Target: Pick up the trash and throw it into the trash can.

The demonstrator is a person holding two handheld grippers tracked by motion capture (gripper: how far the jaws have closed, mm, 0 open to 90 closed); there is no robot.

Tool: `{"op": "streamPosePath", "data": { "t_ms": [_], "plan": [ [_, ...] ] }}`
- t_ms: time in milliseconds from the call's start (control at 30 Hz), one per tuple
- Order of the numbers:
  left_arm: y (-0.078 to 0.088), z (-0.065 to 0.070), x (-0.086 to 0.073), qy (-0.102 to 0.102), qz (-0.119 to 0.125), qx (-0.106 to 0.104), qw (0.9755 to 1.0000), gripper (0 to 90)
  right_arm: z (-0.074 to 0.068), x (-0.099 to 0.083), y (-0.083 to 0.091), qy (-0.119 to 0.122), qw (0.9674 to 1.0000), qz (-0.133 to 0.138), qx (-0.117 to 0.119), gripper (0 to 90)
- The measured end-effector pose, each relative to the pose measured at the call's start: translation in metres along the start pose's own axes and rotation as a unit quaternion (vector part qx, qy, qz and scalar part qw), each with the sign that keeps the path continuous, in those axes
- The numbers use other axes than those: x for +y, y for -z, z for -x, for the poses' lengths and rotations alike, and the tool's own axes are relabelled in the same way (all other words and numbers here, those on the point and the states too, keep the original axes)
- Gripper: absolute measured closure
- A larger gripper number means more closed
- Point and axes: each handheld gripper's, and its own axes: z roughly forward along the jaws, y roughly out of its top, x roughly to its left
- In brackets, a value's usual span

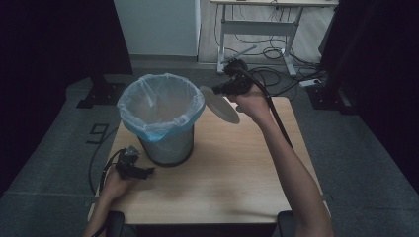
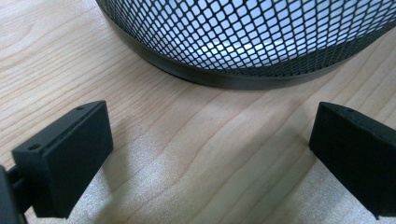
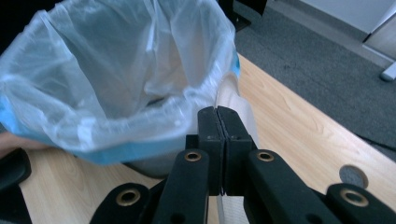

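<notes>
The right gripper is raised above the far right part of the pale wooden table, its jaws pressed together on the edge of a thin, round, off-white disc. The disc hangs tilted, just right of the rim of the black wire-mesh bin, which stands on the far left part of the table. In the right gripper view the two black jaws meet with the disc's pale edge between them, close beside the bin's clear plastic liner with a blue band. The liner is crinkled and folded over the rim.

The left gripper rests low on the table at the near left, just beside the bin's base. Its jaws stand wide apart with bare wood grain between them, facing the bin's diamond-pattern mesh and smooth dark base ring.
</notes>
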Motion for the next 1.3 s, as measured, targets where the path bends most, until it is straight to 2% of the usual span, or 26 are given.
{"op": "streamPosePath", "data": {
  "t_ms": [67,267,567,933,1300],
  "plan": [
    [0.000,0.000,0.000,0.000,0.000,0.000,1.0000,0.0,-0.006,0.009,-0.002,0.007,1.0000,0.000,-0.001,88.6],
    [0.000,0.000,0.000,0.000,0.000,0.000,1.0000,0.0,-0.017,0.023,-0.008,0.012,0.9999,0.003,0.004,88.8],
    [0.000,0.000,0.000,0.000,0.000,0.000,1.0000,0.0,-0.041,0.041,-0.030,0.038,0.9992,-0.002,0.012,88.7],
    [0.000,0.000,0.000,-0.002,0.000,-0.001,1.0000,0.0,-0.068,0.054,-0.058,0.061,0.9976,-0.008,0.033,87.9],
    [0.000,0.000,0.000,-0.002,0.000,-0.002,1.0000,0.0,-0.087,0.060,-0.087,0.075,0.9957,-0.022,0.050,87.4]
  ]
}}
